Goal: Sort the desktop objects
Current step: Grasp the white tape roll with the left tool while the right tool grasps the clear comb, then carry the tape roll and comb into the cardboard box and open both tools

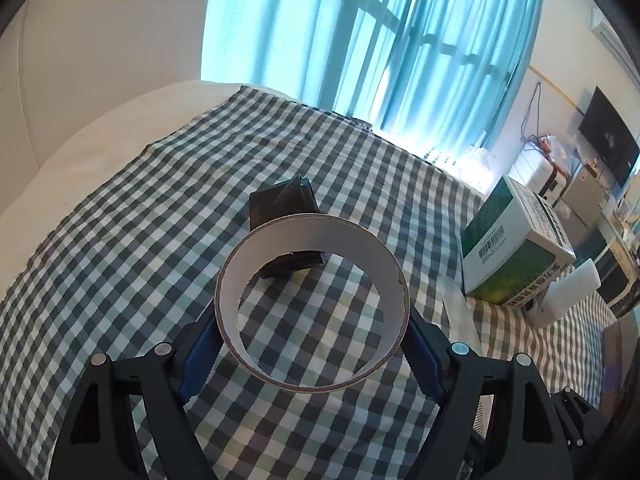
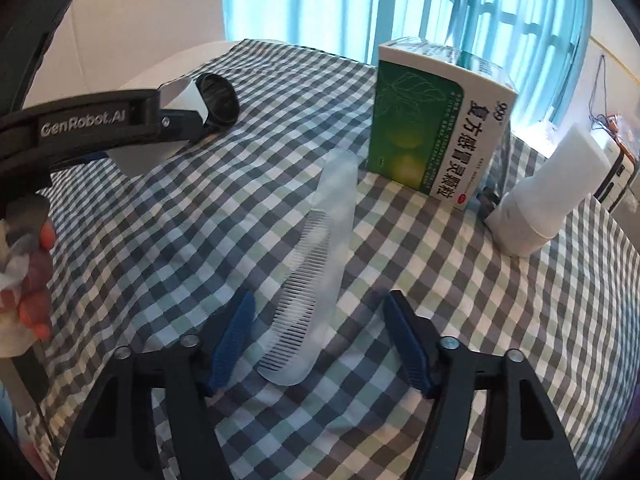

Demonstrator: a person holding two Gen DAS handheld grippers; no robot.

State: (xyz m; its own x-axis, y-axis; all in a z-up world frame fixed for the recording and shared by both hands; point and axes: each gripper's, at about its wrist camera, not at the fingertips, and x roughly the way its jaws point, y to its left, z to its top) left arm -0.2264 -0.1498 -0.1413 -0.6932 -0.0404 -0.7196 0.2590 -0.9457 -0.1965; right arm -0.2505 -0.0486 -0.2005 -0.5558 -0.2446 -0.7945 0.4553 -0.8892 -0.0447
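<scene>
My left gripper (image 1: 312, 332) is shut on a wide roll of tape (image 1: 312, 236), its blue pads pressed on the ring's two sides, and the roll hangs above the checked cloth (image 1: 120, 260). Behind the ring lies a small black box (image 1: 280, 200). In the right wrist view a clear plastic comb (image 2: 328, 248) lies lengthwise on the cloth. My right gripper (image 2: 320, 300) is open and straddles the comb's near end, with a gap between each pad and the comb.
A green and white medicine box (image 2: 432, 128) stands behind the comb, with a white tube (image 2: 548, 200) lying to its right. The left gripper's body (image 2: 100, 120) and a person's hand (image 2: 36, 280) fill the left side. Curtained windows stand beyond the table.
</scene>
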